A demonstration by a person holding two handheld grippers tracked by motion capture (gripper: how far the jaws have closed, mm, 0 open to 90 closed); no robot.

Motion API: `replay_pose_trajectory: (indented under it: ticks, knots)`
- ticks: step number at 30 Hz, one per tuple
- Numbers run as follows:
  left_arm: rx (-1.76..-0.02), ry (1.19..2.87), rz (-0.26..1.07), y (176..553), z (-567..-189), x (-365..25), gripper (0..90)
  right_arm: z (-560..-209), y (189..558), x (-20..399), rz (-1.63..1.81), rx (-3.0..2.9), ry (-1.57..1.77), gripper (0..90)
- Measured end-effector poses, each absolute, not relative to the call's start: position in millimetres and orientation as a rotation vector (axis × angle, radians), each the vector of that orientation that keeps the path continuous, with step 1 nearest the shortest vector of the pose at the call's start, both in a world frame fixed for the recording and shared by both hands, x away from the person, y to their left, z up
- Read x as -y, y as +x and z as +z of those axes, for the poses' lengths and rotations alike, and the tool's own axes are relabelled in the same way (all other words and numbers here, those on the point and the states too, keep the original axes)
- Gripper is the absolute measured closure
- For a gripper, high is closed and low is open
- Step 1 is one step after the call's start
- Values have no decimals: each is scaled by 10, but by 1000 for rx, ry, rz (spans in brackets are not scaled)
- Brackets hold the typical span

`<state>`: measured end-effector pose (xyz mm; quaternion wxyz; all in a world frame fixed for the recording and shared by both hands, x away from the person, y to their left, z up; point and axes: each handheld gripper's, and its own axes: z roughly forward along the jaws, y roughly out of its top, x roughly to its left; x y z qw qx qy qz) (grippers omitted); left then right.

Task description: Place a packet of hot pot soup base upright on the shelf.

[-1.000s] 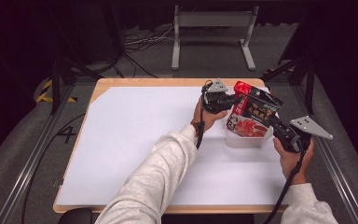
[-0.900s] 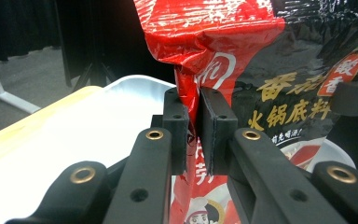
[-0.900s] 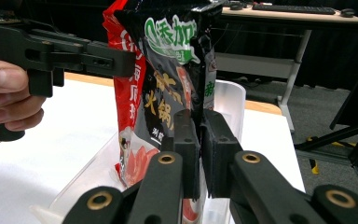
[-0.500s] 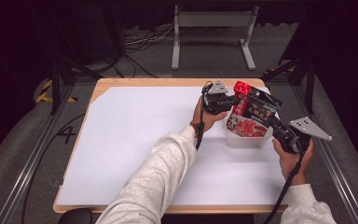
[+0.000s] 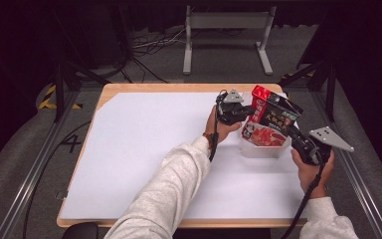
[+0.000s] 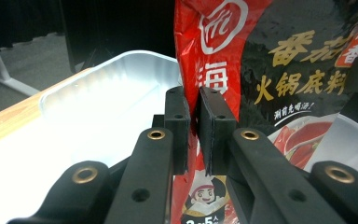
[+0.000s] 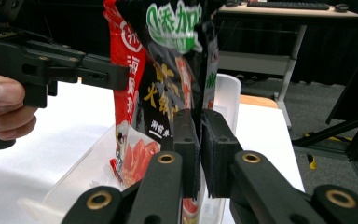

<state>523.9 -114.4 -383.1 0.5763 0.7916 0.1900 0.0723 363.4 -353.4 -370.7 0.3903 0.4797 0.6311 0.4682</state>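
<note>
While both grippers' fingers (image 6: 216, 122) pinch the pouch (image 5: 271, 122) (base hidden), tray (image 5: 263, 151) beneath.

Two black two-jaw grippers are in use, the left gripper (image 5: 248, 110) and the right gripper (image 5: 289, 130), one in each of the person's two hands. One red-and-black printed foil pouch (image 5: 268, 122) is there, above one clear plastic rectangular tub (image 5: 263, 151). One white-topped wooden table (image 5: 139, 149) carries them. Behind it stands what looks like one grey metal stand (image 5: 227, 30), dimly lit.
</note>
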Motion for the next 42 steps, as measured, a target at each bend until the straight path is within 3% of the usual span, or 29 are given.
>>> replay_pose_trajectory:
  ticks: [22,42]
  knots:
    - [-433,1942,214,5202,-3916,1148,827,-3773,3643,3562,1162,-1633,1227,840]
    - [-422,1919,264,5074,-3764,896,831,-3728,3620,3537,1140,-1649,1196,761]
